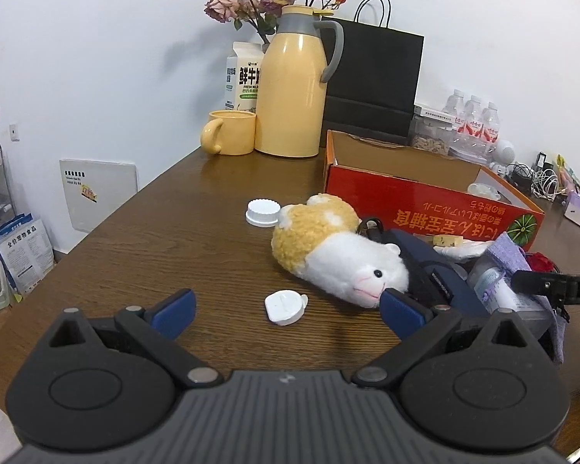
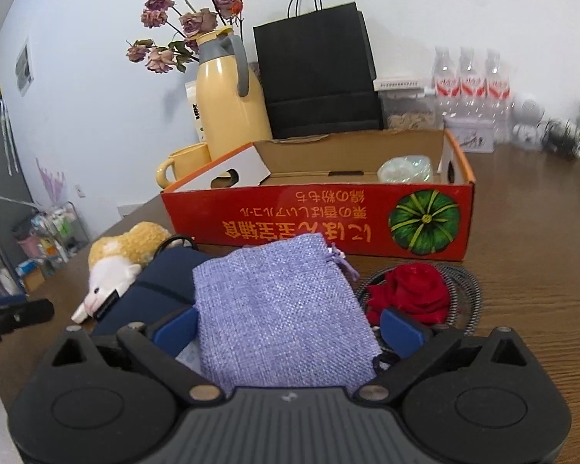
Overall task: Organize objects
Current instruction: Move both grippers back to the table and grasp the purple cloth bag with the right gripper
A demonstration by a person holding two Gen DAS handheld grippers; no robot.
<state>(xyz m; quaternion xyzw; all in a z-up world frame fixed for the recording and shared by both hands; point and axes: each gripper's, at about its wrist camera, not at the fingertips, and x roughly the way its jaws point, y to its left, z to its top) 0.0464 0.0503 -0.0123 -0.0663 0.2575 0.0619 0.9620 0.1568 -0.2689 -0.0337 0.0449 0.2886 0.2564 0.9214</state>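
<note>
Purple pouch (image 2: 286, 305) lying on the brown table (image 2: 522, 309) in front of the red box (image 2: 317, 220), between the spread fingers of the right gripper (image 2: 288, 326), not pinched. Red cloth (image 2: 410, 290) just right of it, dark blue case (image 2: 162, 282) left. Left gripper (image 1: 288, 311) wide open too, small white cap (image 1: 285, 306) between its fingers, plush toy (image 1: 340, 247) just beyond.
</note>
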